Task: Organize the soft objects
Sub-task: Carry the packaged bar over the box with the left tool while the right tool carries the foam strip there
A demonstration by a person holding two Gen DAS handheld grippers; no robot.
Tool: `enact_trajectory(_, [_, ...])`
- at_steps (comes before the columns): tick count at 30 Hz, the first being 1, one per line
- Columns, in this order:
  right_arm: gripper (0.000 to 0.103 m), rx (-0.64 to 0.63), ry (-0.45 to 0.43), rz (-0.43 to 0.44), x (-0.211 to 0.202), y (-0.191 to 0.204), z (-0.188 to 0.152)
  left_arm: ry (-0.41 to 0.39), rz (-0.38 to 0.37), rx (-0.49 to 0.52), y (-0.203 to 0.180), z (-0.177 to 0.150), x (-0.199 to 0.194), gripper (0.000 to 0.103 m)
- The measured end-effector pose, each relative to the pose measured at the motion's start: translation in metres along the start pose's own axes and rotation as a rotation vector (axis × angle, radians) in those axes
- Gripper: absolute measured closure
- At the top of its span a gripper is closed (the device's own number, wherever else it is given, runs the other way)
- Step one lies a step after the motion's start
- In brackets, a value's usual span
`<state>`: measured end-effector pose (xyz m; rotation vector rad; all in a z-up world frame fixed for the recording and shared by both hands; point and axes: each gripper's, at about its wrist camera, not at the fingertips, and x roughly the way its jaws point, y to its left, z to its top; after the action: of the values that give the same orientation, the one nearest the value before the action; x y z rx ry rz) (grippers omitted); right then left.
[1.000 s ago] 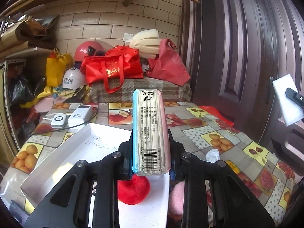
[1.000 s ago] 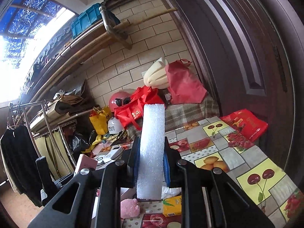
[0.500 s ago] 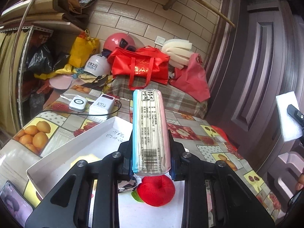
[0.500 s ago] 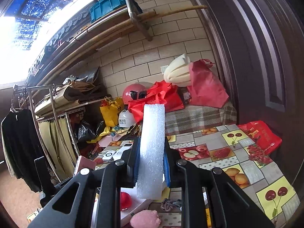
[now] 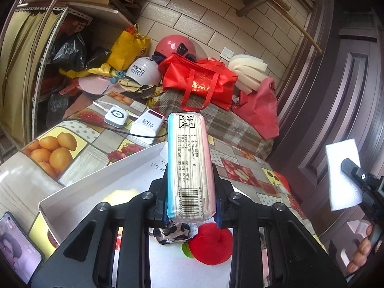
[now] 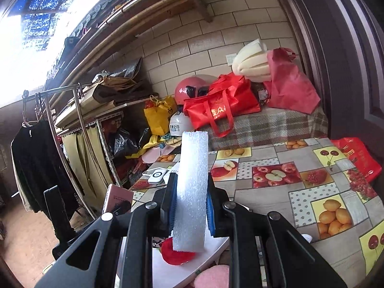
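My left gripper [image 5: 190,187] is shut on a long tissue pack [image 5: 188,165] with blue and pink edges and a barcode, held upright above the white box [image 5: 79,192]. Below its fingers lie a red plush apple [image 5: 211,246] and a black-and-white patterned soft piece [image 5: 171,234]. My right gripper [image 6: 190,200] is shut on a white foam block [image 6: 192,187], standing upright over the table. The same foam block [image 5: 342,171] shows at the right edge of the left wrist view, with a hand [image 5: 362,252] under it. A red plush [image 6: 176,253] and a pink plush [image 6: 211,277] lie beneath the right gripper.
The fruit-print tablecloth [image 6: 312,192] covers the table. A power bank [image 5: 148,126] and white charger [image 5: 116,116] with a cable lie at the table's far left. A phone [image 5: 16,247] lies at the near left. Red bags [image 5: 199,81], helmets [image 5: 176,46] and foam sheets [image 5: 247,72] pile against the brick wall. A clothes rack [image 6: 60,144] stands left.
Both grippers have moved sideways across the table with their loads still held. The left one has rolled, so the white box and table now sit tilted. A patterned soft piece has come into view beneath it.
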<state>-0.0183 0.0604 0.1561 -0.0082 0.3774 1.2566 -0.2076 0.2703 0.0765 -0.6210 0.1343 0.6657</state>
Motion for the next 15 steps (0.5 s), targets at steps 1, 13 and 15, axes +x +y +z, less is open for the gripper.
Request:
enact_trajectory(1, [0.084,0.000,0.013,0.003,0.005,0.002,-0.003,0.004,0.003,-0.010,0.003,0.000,0.001,0.077])
enact_trajectory(13, [0.084,-0.006,0.169,0.014,0.056,0.018,-0.037,0.037,0.026,-0.042,0.010,-0.001,0.009,0.077])
enact_trajectory(15, [0.084,-0.006,0.178,0.009,0.061,0.017,-0.038,0.040,0.025,-0.041,0.010,-0.001,0.010,0.077])
